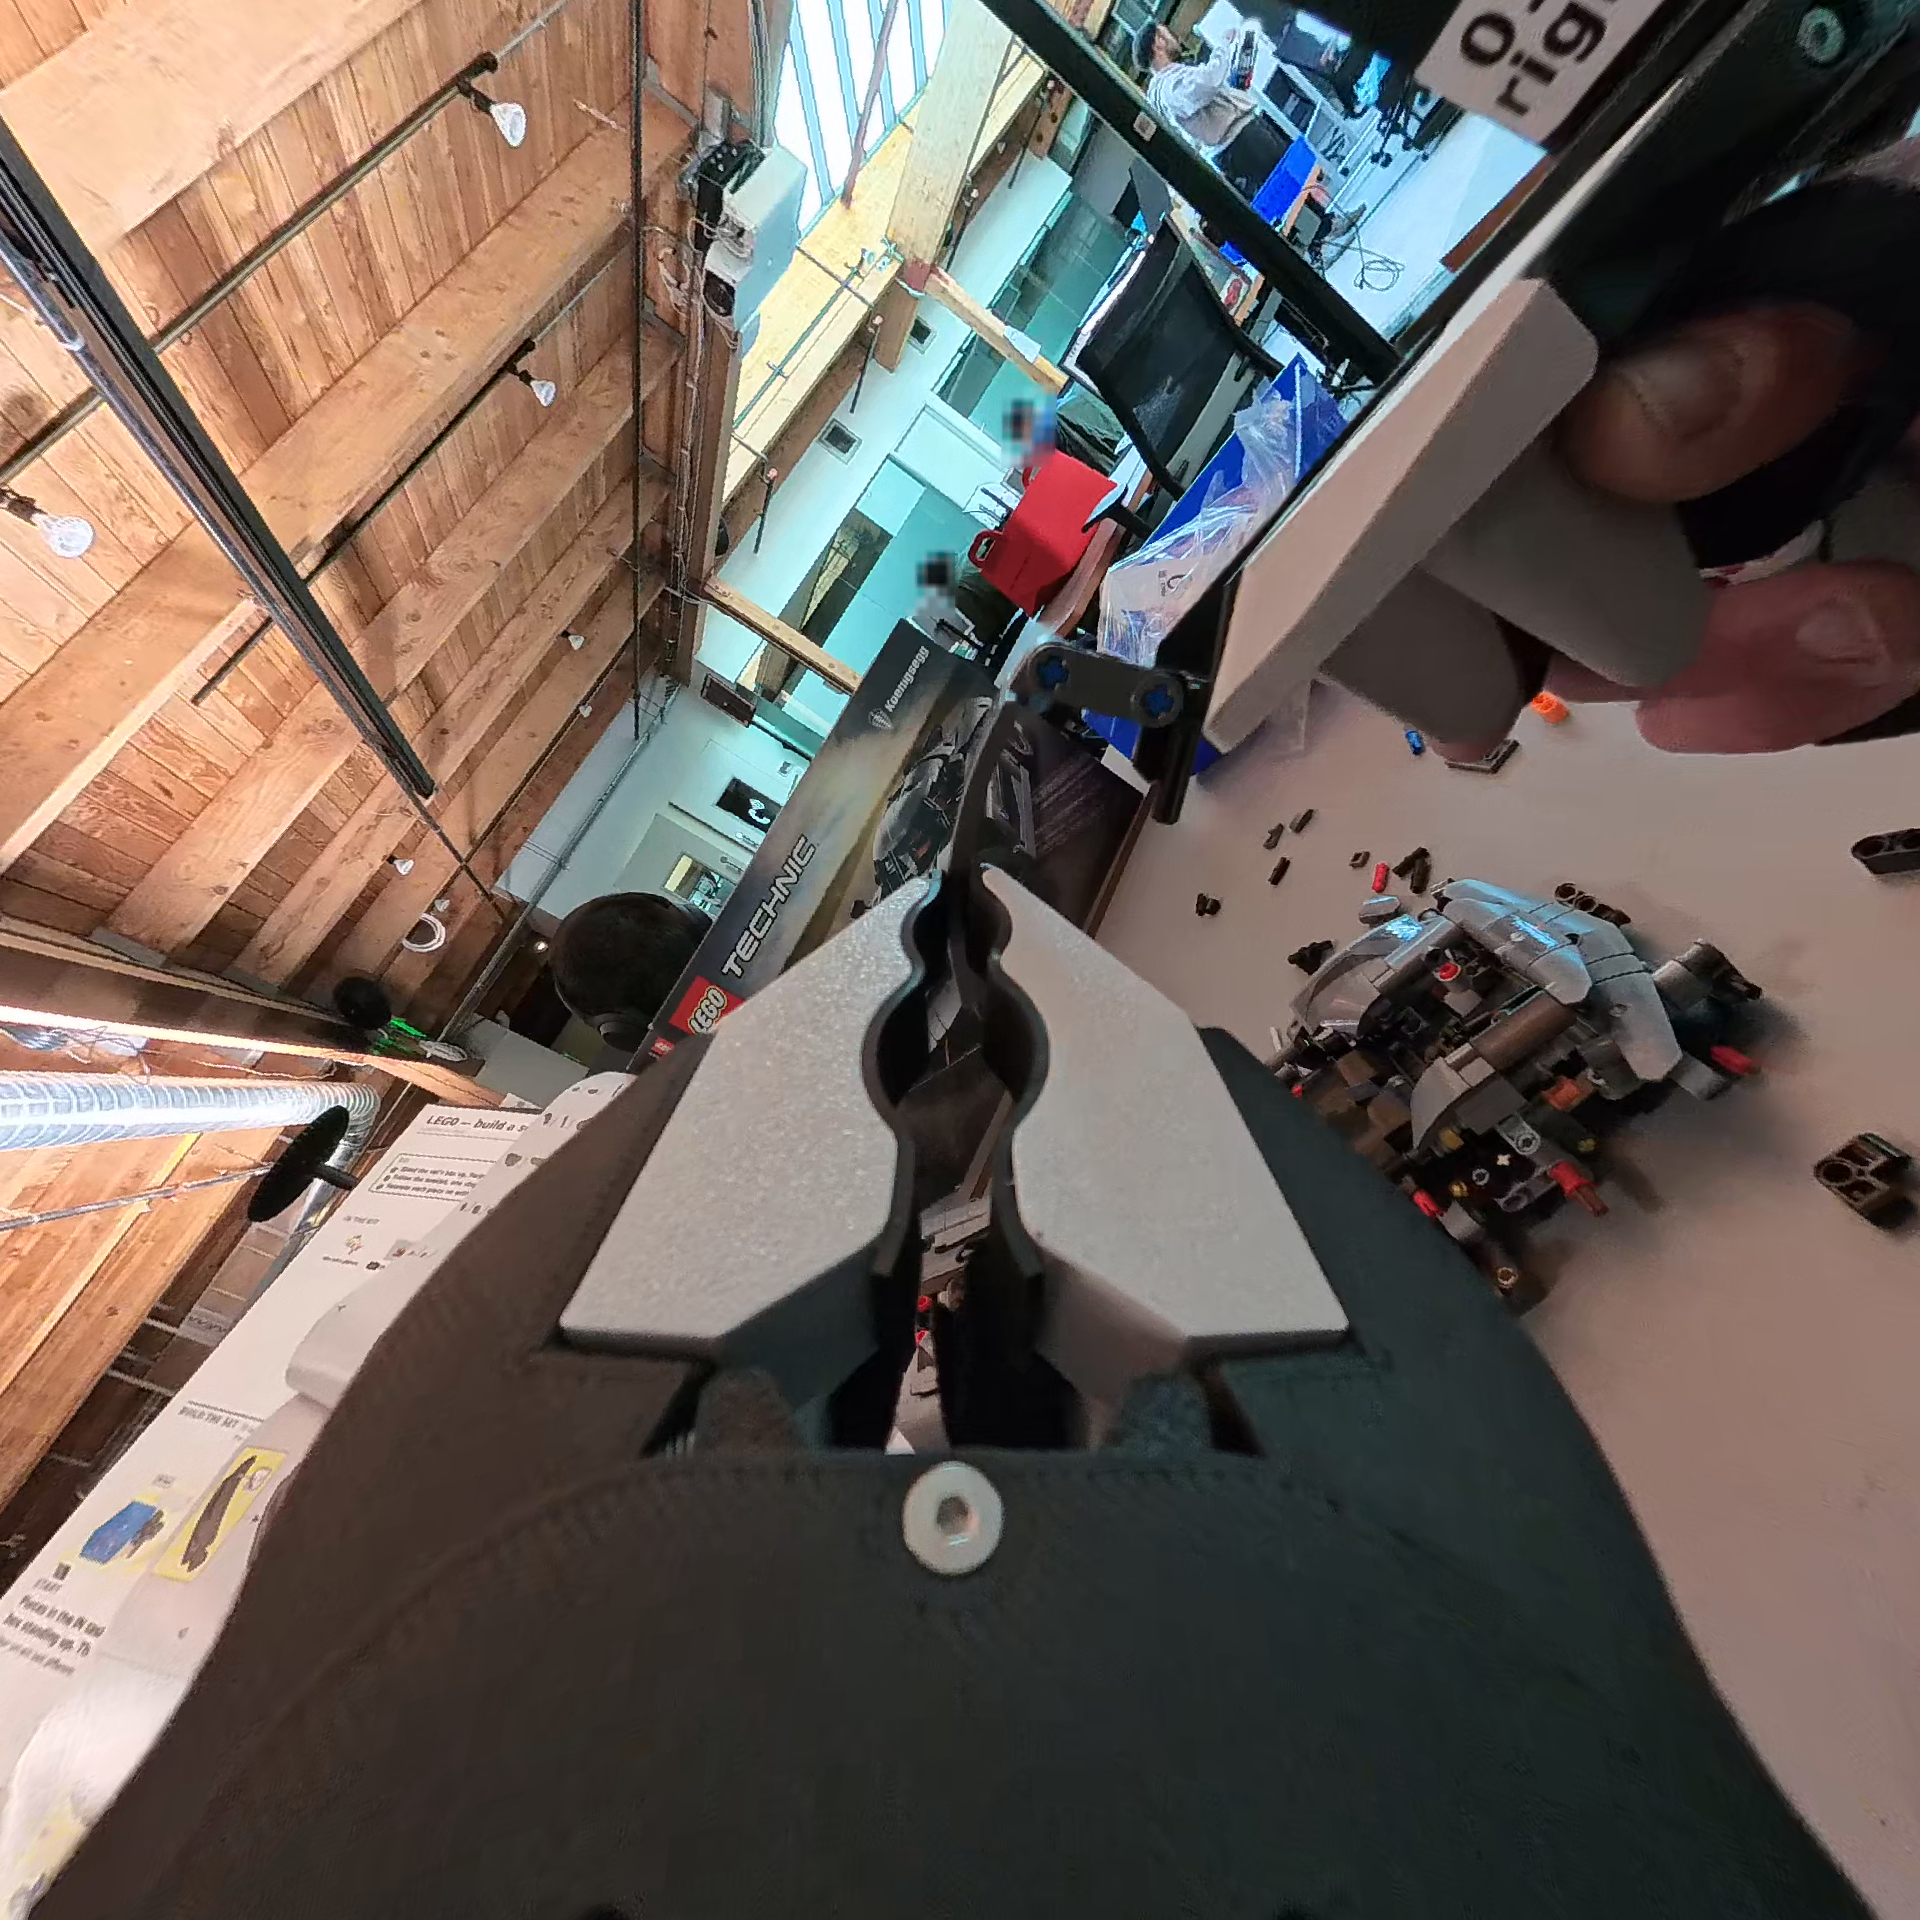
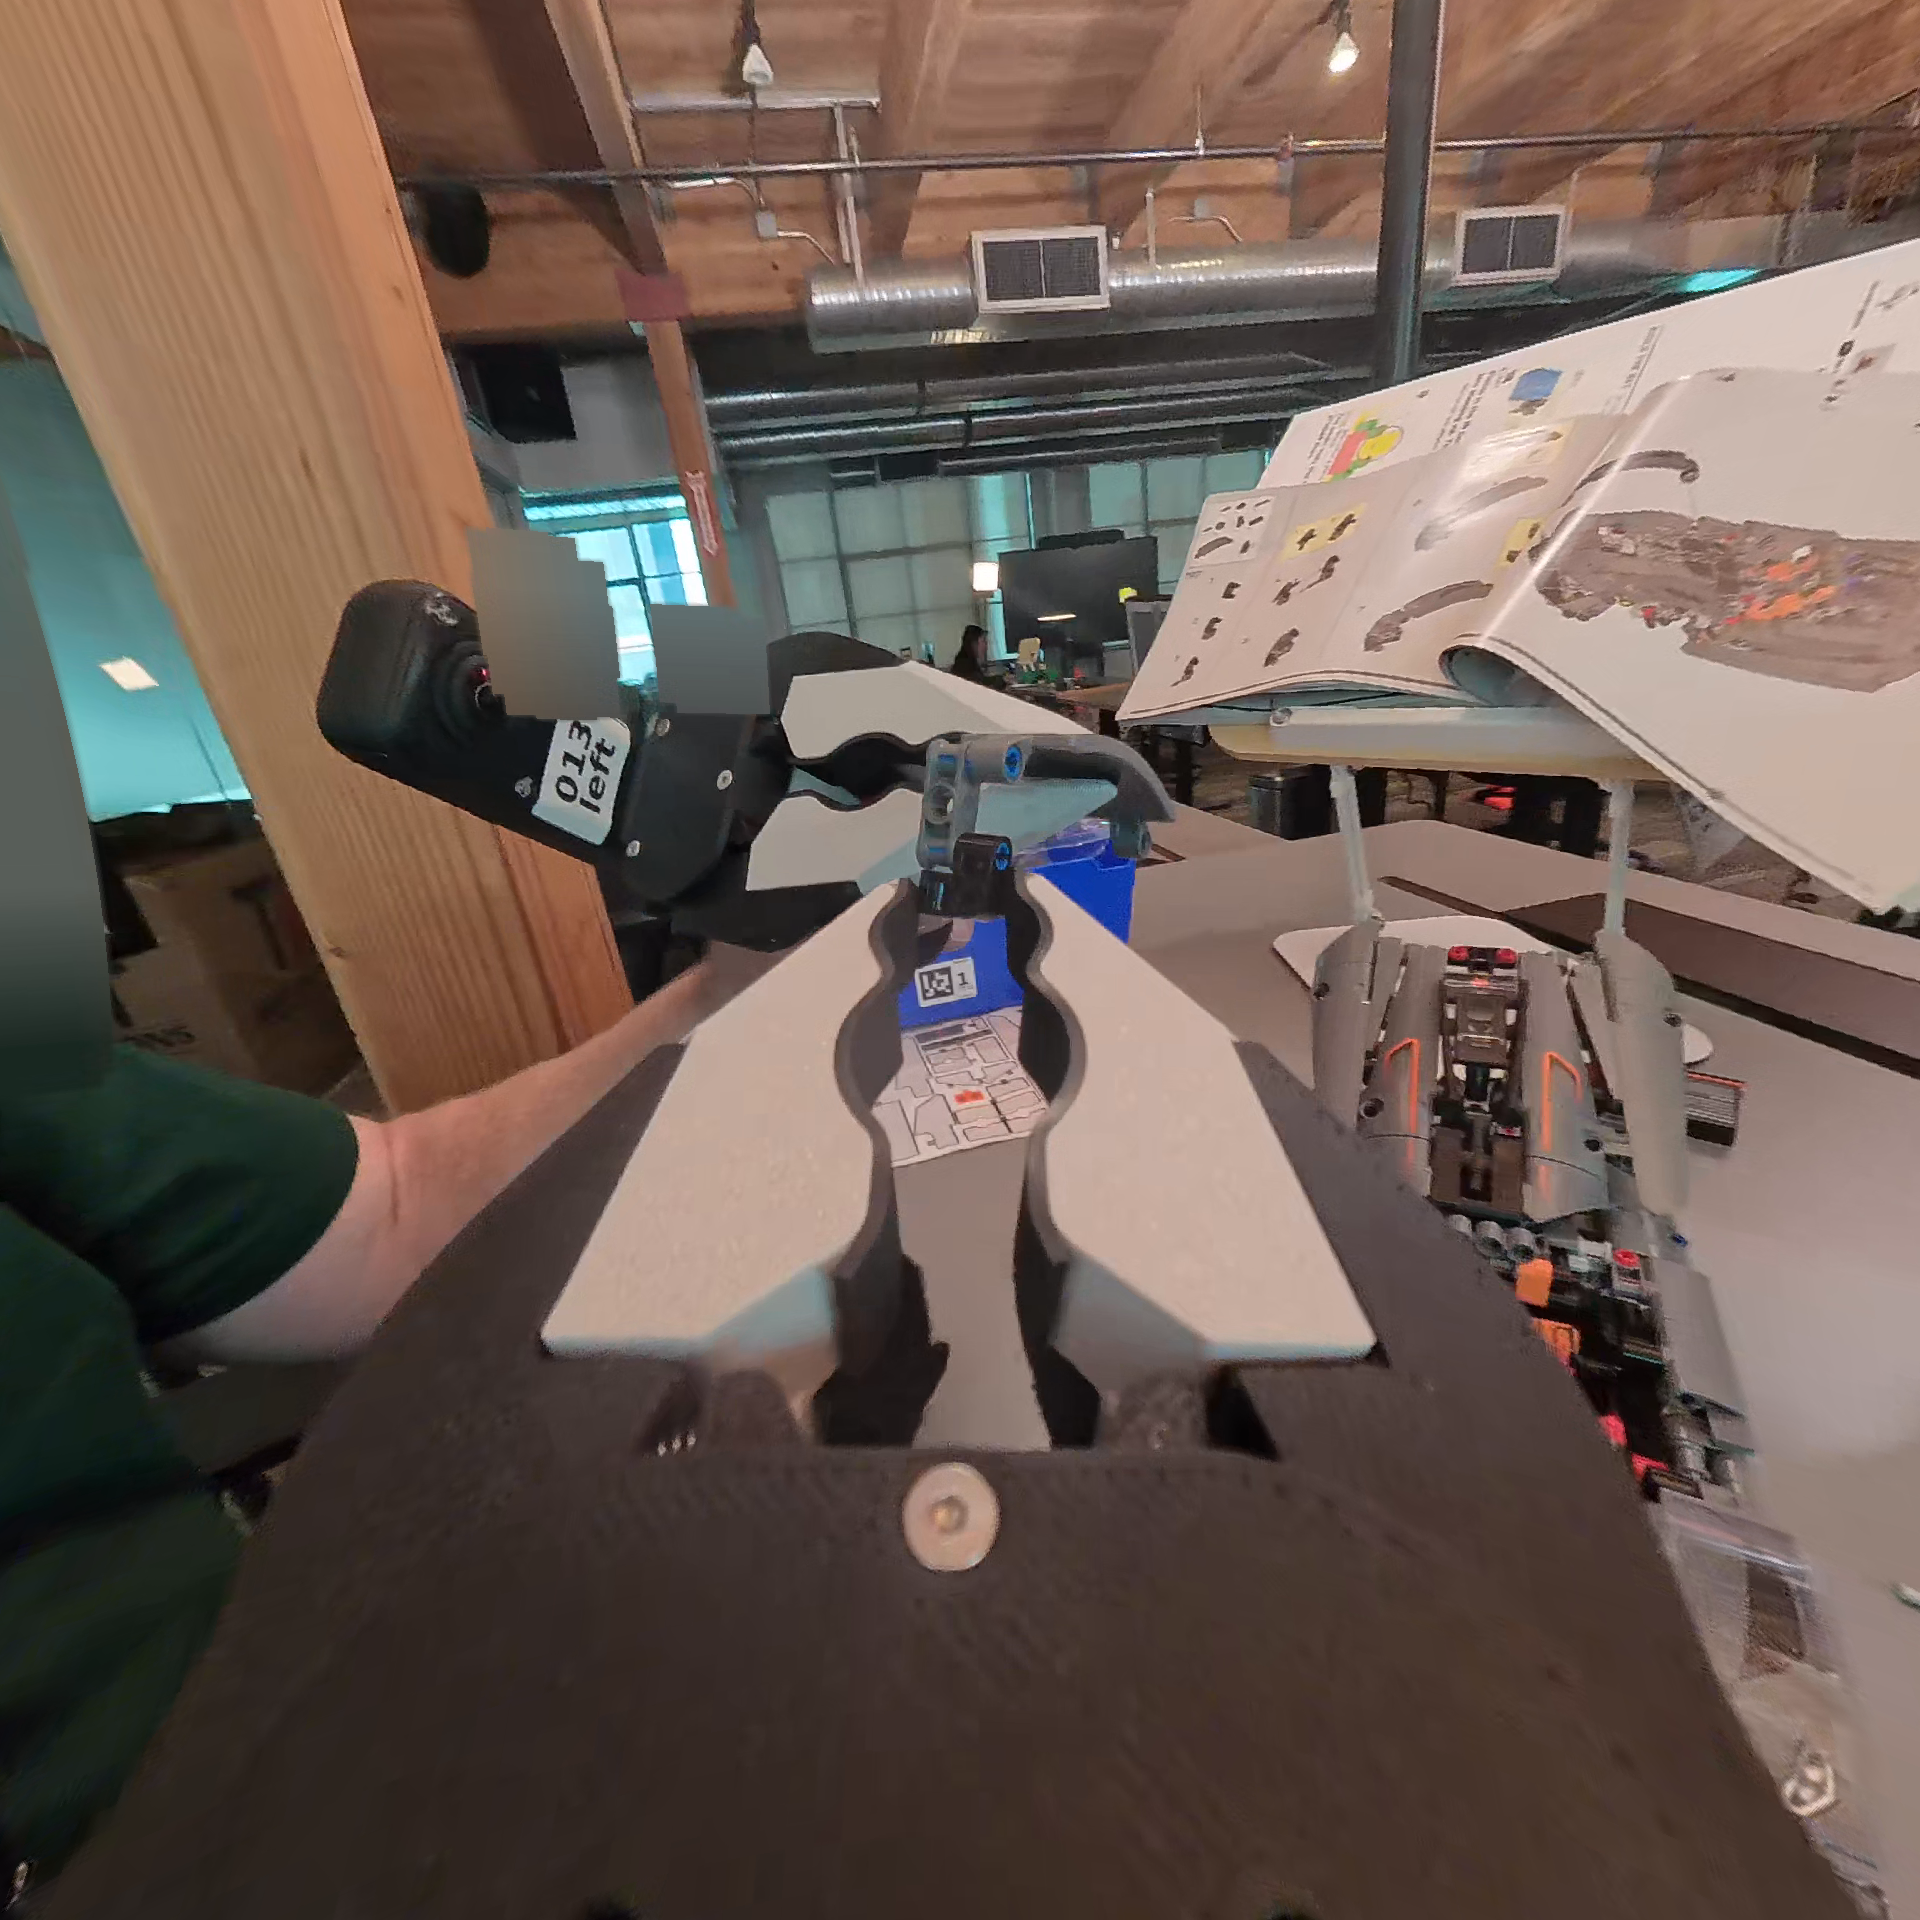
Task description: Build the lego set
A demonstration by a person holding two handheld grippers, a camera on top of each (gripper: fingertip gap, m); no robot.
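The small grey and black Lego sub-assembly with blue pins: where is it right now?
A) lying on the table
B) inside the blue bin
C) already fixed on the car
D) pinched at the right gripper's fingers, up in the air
D: the small grey and black Lego sub-assembly with blue pins sits clamped at the right gripper tips, above the table.
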